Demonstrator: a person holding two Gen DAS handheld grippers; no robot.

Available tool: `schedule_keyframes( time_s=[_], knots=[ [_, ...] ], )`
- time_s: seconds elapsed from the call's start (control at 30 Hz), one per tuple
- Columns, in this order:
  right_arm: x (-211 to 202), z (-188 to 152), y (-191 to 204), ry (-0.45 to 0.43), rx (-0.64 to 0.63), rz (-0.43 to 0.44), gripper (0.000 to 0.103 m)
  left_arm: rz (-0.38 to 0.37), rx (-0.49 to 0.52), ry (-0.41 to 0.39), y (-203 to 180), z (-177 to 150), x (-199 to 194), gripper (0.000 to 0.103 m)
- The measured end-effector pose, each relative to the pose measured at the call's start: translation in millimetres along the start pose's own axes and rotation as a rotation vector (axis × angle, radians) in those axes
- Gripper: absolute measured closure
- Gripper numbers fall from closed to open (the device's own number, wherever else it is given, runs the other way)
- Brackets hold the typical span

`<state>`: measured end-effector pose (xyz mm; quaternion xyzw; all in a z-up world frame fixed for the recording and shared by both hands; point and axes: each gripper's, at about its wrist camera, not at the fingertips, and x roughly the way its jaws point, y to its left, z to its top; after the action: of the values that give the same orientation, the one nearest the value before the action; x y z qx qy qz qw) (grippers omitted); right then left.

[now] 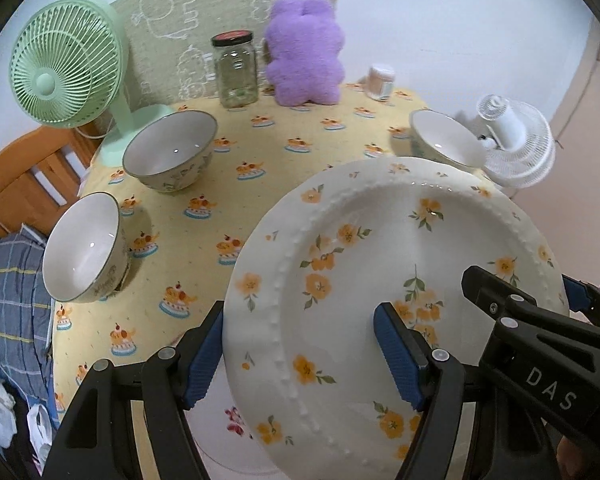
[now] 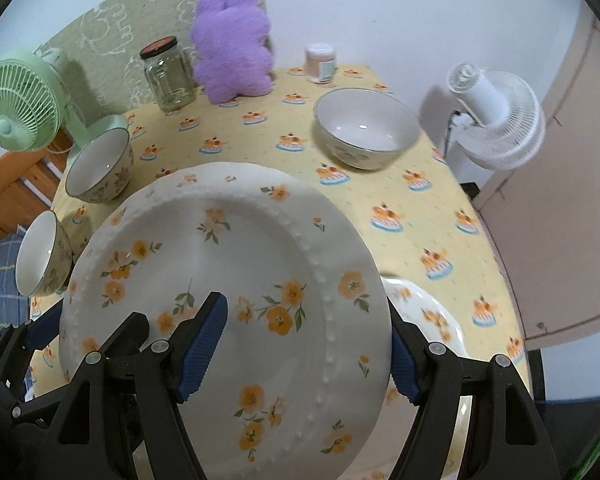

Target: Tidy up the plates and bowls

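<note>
A white plate with orange flowers [image 1: 380, 264] is held above the table by both grippers. My left gripper [image 1: 300, 356] is shut on its left rim, one blue pad [image 1: 396, 356] on top. My right gripper [image 2: 304, 352] is shut on its right rim [image 2: 260, 272]; it also shows in the left wrist view [image 1: 540, 320]. A second flowered plate [image 2: 432, 316] lies on the table under the held one. Three bowls stand on the table: near left [image 1: 84, 248], middle left [image 1: 172, 150] and far right [image 2: 366, 128].
A green fan [image 1: 64, 76] stands at the back left and a white fan [image 2: 500, 116] off the right edge. A glass jar [image 1: 236, 68], a purple plush toy [image 1: 304, 52] and a small pink tub [image 2: 320, 62] stand along the back. The yellow tablecloth [image 1: 284, 128] covers the table.
</note>
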<state>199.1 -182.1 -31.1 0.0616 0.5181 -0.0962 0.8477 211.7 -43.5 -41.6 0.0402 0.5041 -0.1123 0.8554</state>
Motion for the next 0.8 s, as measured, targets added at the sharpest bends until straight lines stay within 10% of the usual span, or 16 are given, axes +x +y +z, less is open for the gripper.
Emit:
schedule_keyframes(
  time_s=[0.8],
  knots=[
    [19, -49, -108, 0.088, -0.084, 0.040, 0.027, 0.025, -0.090, 0.126, -103, -53, 28, 0.029]
  ],
)
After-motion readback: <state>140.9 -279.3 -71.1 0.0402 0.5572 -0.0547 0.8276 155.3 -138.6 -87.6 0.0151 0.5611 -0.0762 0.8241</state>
